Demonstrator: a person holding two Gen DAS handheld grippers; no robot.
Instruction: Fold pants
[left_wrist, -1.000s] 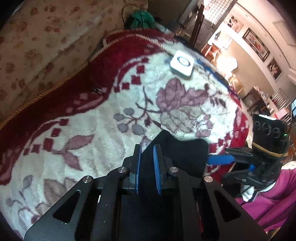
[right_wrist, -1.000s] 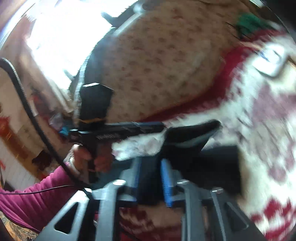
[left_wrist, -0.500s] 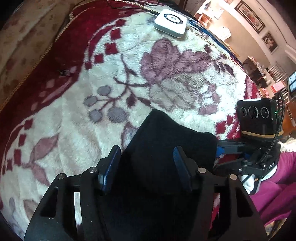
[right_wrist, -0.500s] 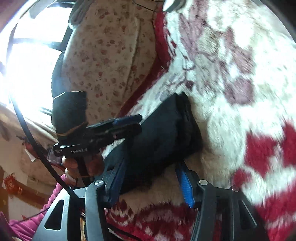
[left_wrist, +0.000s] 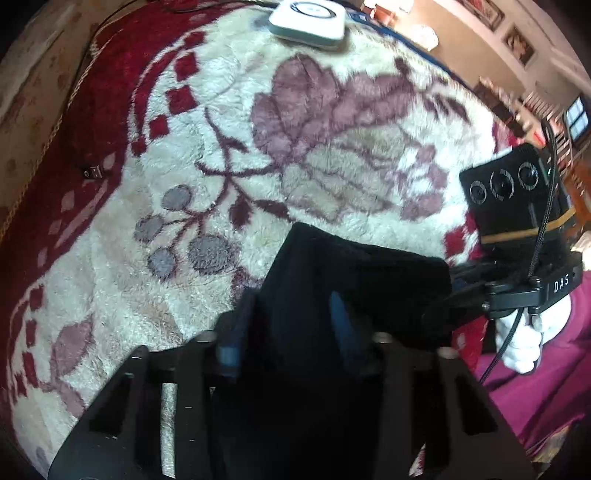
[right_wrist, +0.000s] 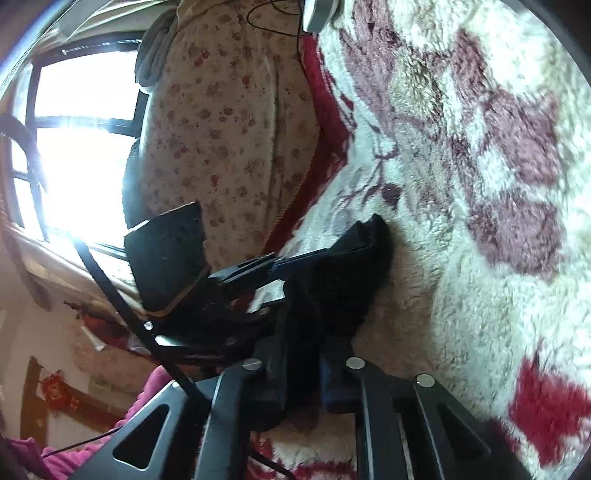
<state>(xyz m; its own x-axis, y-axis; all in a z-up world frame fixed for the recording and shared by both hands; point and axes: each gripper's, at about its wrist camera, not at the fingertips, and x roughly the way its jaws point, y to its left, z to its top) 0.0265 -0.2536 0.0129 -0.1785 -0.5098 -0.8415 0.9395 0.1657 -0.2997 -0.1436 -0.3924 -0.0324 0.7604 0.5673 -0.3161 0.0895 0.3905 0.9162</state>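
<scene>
While the one pair of black pants (left_wrist: 354, 273) lies folded on the floral blanket (left_wrist: 192, 280), I've got 2 tongs on it: left tongs (left_wrist: 291, 325) & right tongs (right_wrist: 306, 373) have both just closed, pinching the fabric. Pad tips hidden in dark cloth; one white box (left_wrist: 308, 22) cut off up top.

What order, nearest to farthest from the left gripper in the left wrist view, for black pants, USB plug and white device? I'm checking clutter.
1. black pants, between the left gripper fingers.
2. USB plug, left, on the red border.
3. white device, top edge.
</scene>
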